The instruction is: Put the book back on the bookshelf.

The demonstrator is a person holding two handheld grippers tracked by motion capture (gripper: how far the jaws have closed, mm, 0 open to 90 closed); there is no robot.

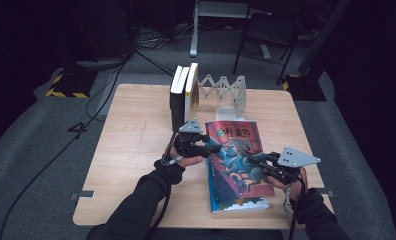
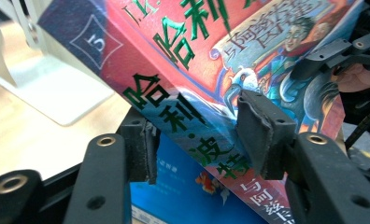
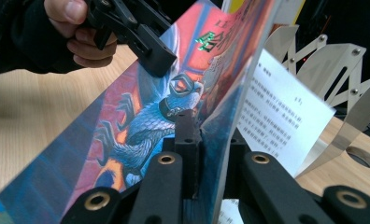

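Note:
A paperback book (image 1: 236,160) with a red and blue illustrated cover and green Chinese lettering lies on the wooden table (image 1: 131,150), its near part raised. My left gripper (image 1: 216,147) reaches in from the left and straddles the spine (image 2: 183,121). One of its pads (image 2: 262,130) presses on the front cover and the other sits under the book. My right gripper (image 1: 251,161) holds the cover's right edge. In the right gripper view its jaws (image 3: 206,135) pinch the lifted front cover (image 3: 141,121), with a printed page (image 3: 281,112) showing behind it.
Two upright books (image 1: 183,95) stand at the table's far edge beside a white metal expanding bookend (image 1: 226,92). The bookend's base (image 2: 47,88) lies close behind the held book. Beyond the table are a chair (image 1: 268,30) and floor cables.

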